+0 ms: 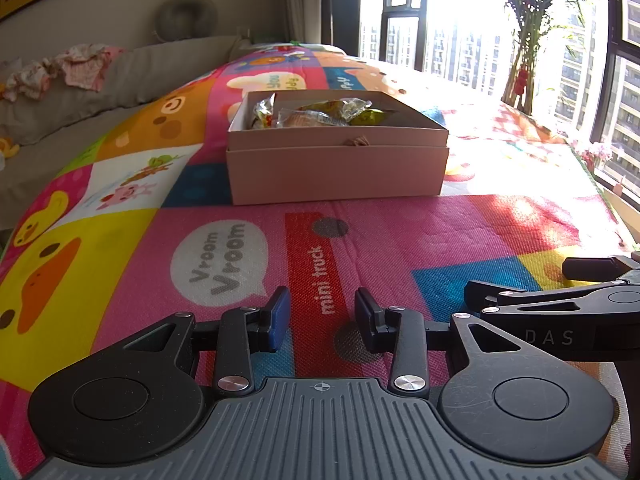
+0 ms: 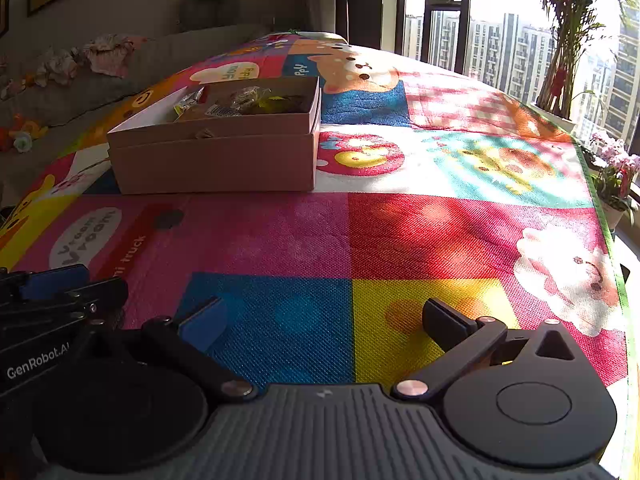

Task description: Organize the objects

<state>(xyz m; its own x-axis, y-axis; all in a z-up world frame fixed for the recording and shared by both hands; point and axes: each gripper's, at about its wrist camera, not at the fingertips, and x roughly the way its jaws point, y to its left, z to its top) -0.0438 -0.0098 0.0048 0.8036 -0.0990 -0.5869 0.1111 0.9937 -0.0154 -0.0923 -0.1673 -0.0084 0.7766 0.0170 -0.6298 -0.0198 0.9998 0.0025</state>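
An open pink cardboard box (image 1: 336, 168) stands on the colourful play mat (image 1: 400, 240); it also shows in the right wrist view (image 2: 216, 160). Several wrapped snack packets (image 1: 320, 114) lie inside it, and they show in the right wrist view too (image 2: 248, 102). My left gripper (image 1: 322, 310) is open and empty, low over the mat in front of the box. My right gripper (image 2: 324, 316) is wide open and empty, to the right of the left one, over blue and yellow squares. The right gripper's side shows in the left wrist view (image 1: 560, 300), and the left gripper shows in the right wrist view (image 2: 52, 292).
A grey sofa (image 1: 120, 76) with crumpled clothes (image 1: 60, 72) runs along the left. Windows and a potted palm (image 1: 528, 40) stand at the far right. Potted flowers (image 2: 616, 172) sit beyond the mat's right edge.
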